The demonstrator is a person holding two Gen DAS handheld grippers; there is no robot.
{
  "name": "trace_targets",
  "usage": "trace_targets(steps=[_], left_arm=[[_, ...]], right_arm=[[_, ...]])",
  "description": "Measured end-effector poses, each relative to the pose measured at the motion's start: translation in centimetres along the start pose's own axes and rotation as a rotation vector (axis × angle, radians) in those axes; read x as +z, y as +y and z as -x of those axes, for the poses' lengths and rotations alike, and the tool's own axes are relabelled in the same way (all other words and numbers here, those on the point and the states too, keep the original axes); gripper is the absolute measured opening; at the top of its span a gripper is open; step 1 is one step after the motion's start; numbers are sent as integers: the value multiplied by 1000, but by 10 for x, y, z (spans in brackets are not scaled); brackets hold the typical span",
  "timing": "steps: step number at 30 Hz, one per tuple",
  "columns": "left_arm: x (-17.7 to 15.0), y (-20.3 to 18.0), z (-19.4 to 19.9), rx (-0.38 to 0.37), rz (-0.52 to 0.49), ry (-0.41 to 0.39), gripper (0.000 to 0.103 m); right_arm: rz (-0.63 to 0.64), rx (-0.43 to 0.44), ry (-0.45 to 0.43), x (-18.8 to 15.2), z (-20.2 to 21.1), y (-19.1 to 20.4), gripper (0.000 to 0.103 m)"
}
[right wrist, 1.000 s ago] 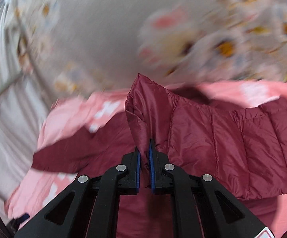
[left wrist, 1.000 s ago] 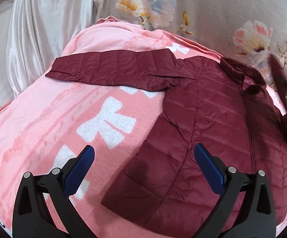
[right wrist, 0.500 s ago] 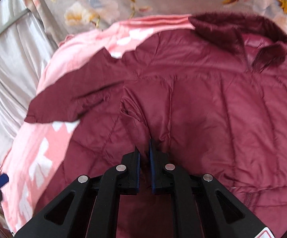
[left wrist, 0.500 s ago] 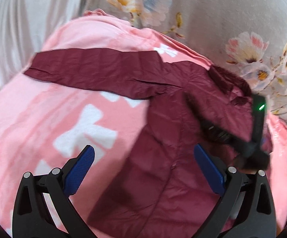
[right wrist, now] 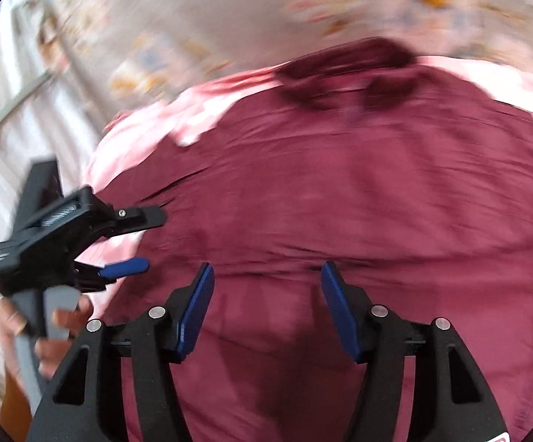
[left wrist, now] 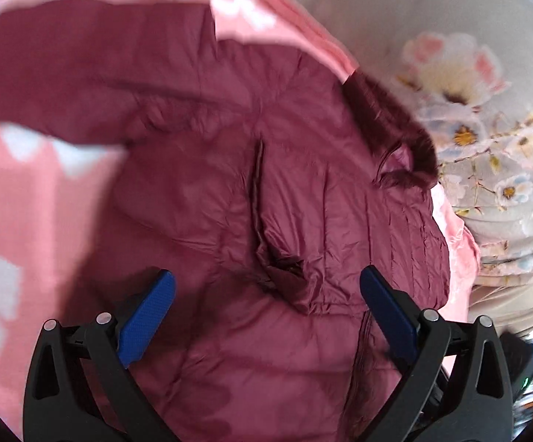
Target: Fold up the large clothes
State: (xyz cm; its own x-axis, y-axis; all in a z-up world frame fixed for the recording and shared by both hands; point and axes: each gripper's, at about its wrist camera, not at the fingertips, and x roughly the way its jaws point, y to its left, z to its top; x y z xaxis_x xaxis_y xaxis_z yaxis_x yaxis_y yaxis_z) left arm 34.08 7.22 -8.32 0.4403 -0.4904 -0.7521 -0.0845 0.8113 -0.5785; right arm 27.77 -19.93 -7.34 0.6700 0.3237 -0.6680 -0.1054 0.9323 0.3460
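Note:
A dark red quilted jacket (left wrist: 303, 199) lies front up on a pink blanket (left wrist: 27, 199), its fur collar (left wrist: 395, 129) at the far right. One sleeve is folded across its chest and the other sleeve (left wrist: 82, 73) stretches out to the left. My left gripper (left wrist: 266, 294) is open and empty just above the folded sleeve's cuff. The jacket (right wrist: 340, 191) fills the right wrist view, which is blurred. My right gripper (right wrist: 266, 294) is open and empty over the jacket's lower body. The left gripper (right wrist: 130, 243) also shows there at the left, held in a hand.
A grey floral bedsheet (left wrist: 469, 73) lies beyond the blanket at the far and right sides. A white satin cover (right wrist: 8, 110) lies at the left in the right wrist view.
My right gripper has let go of the sleeve it carried across the jacket and has opened. My left gripper has moved right, over the jacket's body. Both views are motion blurred.

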Motion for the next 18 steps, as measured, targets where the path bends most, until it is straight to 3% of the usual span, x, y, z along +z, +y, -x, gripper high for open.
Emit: trace_targets(steps=[2,4,6,9,14,15,16,18], left_arm=[[1,3,-11,-13,45,16,93],[2,-2,-10,-20,37,-2,80],[5,-6,-15,-62,9,40,38],[12,-12,-19,-37,-11,52,4],[30,-27,-4,7,-88,-32,2],[33,-32,-1,19,-111,-52,2],[35,-34,1,30,-127,-63,2],[37,-40,3,62,-172,-93,1]], right_arm=[[-77,-56,-32,-1,19,-36,59],[-202,-109,-68,-1,38,-85,59],[-371,-138,-112,0,55,-143,59],[-483,-167,-137,11,54,-194,56],[-497,-211,-137,36,32,-215,27],[-495,-208,-140,39,31,-214,12],[-493,-190,-168,47,34,-213,3],[-447,-172,-259,55,51,-200,2]])
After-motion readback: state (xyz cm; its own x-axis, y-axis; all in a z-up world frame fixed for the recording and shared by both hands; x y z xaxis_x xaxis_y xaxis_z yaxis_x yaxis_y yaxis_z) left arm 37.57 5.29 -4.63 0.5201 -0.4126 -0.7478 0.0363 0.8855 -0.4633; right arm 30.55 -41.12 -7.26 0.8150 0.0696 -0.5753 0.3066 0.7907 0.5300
